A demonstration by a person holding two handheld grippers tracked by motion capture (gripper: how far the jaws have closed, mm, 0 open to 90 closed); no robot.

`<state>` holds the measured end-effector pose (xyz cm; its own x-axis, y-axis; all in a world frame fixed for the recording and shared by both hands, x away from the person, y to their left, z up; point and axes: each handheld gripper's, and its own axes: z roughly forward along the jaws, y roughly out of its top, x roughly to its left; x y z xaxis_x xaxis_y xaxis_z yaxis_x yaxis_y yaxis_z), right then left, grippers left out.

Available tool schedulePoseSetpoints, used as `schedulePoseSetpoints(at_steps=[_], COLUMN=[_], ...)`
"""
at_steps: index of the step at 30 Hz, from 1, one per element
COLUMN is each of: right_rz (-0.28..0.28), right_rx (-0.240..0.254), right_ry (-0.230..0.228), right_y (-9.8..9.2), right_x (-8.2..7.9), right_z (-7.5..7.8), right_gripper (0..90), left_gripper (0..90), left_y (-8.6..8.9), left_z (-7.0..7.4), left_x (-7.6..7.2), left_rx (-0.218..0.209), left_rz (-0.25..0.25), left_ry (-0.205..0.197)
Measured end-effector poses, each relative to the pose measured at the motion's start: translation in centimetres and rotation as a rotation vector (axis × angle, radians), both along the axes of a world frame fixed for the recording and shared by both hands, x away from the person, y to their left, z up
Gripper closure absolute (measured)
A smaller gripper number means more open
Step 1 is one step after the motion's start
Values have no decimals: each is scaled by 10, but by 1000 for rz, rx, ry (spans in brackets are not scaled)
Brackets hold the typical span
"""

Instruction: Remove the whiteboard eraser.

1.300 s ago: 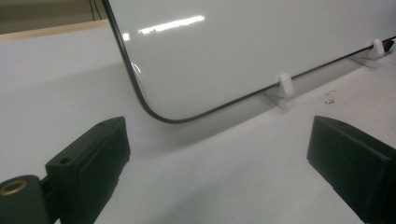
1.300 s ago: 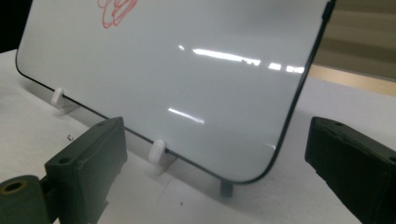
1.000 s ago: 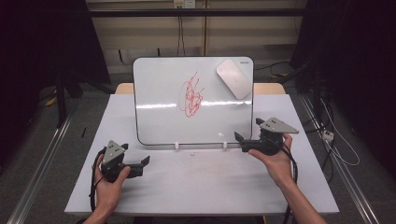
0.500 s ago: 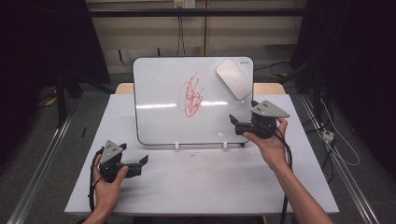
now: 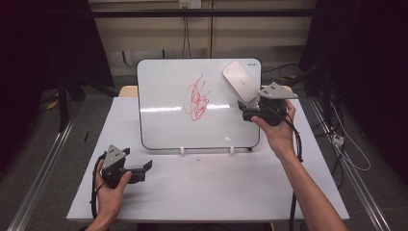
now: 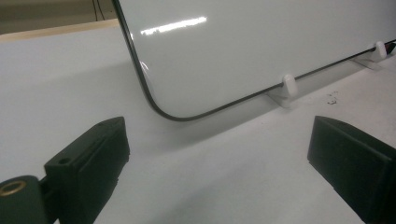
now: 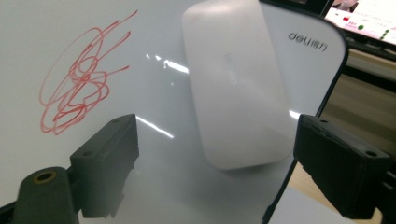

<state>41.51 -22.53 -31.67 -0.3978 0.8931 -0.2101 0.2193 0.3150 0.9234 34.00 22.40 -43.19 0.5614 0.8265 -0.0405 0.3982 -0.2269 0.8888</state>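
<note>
The left hand-held gripper [image 5: 144, 171] rests low on the white bench [image 5: 216, 192], jaws spread wide and empty, near the lower left corner of the whiteboard [image 5: 163, 110]. The board stands tilted on small white feet [image 6: 288, 85] at the bench's middle, a red scribble [image 5: 197, 98] at its centre and a pale grey eraser [image 5: 239, 81] stuck to its upper right. The right hand-held gripper [image 5: 243, 109] hangs just below the eraser, jaws parted, gripping nothing.
</note>
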Motion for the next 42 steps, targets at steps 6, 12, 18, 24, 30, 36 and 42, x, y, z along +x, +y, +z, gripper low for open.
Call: schedulePoseSetpoints(at_steps=[6,12,18,24,30,36,42], right_rz=[-8,-12,-34,-19,-27,-35,-49], right_rx=[-49,-83,-136,-163,-192,-204,-229], right_ry=[6,10,9,12,27,36,42], right_y=[6,12,15,20,28,29,30], right_x=[15,31,42,50,59,62,64], right_z=[11,12,12,16,17,15,12], right_gripper=[168,173,221,266,278,289,293], left_gripper=[53,53,53,53,52,52,53], left_y=[0,1,1,2,4,4,2], left_z=[-1,0,-1,-2,-1,-2,-2], left_x=[2,2,1,0,-1,0,0], left_rx=[-3,-1,-1,4,1,5,3], left_rz=[5,0,-3,-8,-13,-12,-19], left_ry=[6,5,5,8,7,10,11])
